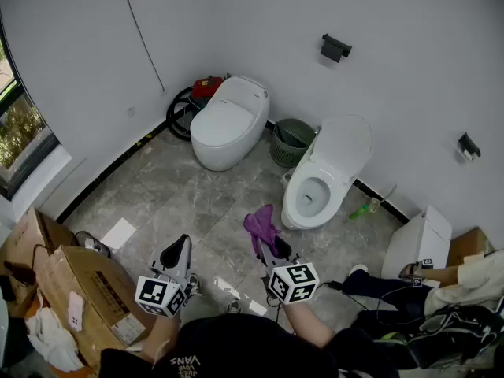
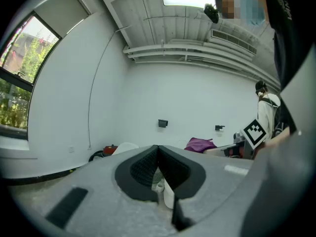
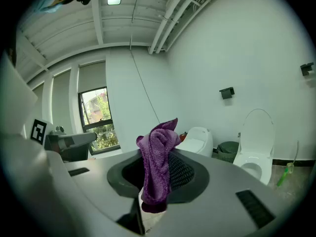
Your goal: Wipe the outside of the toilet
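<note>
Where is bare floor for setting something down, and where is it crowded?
Bare: grey stone floor before the closed white toilet and open-lid white toilet. Crowded: brown cardboard boxes lower left, green mesh bin between toilets, seated person lower right.

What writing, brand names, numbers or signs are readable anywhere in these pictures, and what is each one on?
"VANS": upside down on the person's black top; the smaller print beside it is too small to read.
No words: the marker cubes carry only black-and-white square patterns.
Too small to read: the white label on the cardboard box.
No print: the purple cloth.
</note>
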`<action>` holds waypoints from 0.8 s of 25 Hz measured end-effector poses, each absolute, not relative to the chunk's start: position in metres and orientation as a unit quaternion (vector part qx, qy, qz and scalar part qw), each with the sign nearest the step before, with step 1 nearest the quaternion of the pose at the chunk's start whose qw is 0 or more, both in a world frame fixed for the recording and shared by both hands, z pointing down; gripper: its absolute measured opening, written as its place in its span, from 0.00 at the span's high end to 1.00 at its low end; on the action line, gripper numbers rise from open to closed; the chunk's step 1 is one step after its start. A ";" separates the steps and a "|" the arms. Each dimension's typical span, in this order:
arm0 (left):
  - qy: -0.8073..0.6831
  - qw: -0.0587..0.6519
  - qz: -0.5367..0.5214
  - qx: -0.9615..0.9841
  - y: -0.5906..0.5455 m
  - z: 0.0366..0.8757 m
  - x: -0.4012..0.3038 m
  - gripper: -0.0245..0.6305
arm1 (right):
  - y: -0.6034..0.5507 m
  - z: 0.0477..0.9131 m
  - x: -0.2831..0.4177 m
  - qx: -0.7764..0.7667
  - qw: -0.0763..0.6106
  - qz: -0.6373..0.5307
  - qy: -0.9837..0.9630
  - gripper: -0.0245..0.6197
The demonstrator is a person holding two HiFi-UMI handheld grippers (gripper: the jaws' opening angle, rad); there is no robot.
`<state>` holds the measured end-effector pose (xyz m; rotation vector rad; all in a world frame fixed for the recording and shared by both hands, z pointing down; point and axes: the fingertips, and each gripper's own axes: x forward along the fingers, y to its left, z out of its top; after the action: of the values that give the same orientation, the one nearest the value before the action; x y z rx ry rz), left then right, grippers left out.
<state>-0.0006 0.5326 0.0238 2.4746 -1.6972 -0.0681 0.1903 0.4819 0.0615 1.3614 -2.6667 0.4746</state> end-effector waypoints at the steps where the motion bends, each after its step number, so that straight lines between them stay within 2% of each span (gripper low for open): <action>1: -0.563 0.072 -0.022 0.823 0.530 0.025 0.001 0.96 | 0.480 0.061 0.190 0.445 0.052 0.158 -0.880 0.83; 10: -0.559 0.099 -0.013 0.823 0.502 0.048 -0.018 0.96 | 0.457 0.073 0.168 0.437 0.047 0.177 -0.881 0.82; 20: -0.520 0.121 -0.005 0.846 0.388 0.059 -0.049 0.96 | 0.364 0.078 0.139 0.470 0.055 0.190 -0.860 0.82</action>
<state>-0.0491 0.3884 0.0593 2.4700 -1.5172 -0.0147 0.1386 0.3644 0.0777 1.4256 -2.6119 0.5769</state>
